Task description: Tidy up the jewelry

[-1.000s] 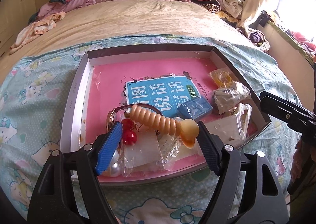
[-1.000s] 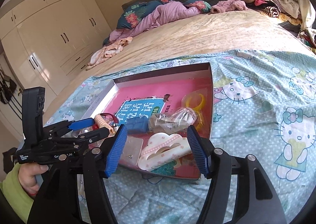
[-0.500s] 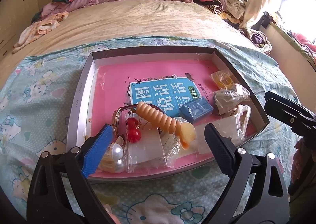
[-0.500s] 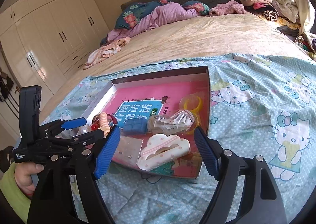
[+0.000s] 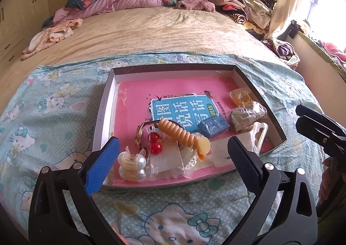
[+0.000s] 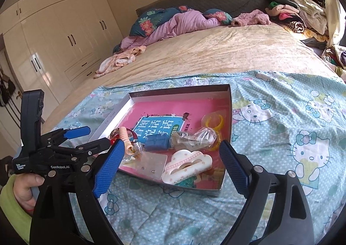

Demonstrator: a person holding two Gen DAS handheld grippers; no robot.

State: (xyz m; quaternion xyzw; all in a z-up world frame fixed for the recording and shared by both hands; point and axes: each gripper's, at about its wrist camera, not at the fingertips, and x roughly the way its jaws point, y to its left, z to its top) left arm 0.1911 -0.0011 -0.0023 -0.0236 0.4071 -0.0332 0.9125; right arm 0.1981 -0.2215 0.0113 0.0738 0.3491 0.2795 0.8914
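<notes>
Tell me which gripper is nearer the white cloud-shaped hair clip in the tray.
Right. The right gripper, jaws opening and empty, frames the cloud clip at the tray's near corner. The left gripper sits over the pearl clip end.

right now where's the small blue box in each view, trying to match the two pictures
Left wrist: the blue box sits right of centre in the tray, at the blue label's lower right corner, beside the crumpled bag.
Right wrist: the blue box is at centre, in the near part of the tray, just above the cloud clip.
Shared landmark: the blue label printed on the pink tray floor.
</notes>
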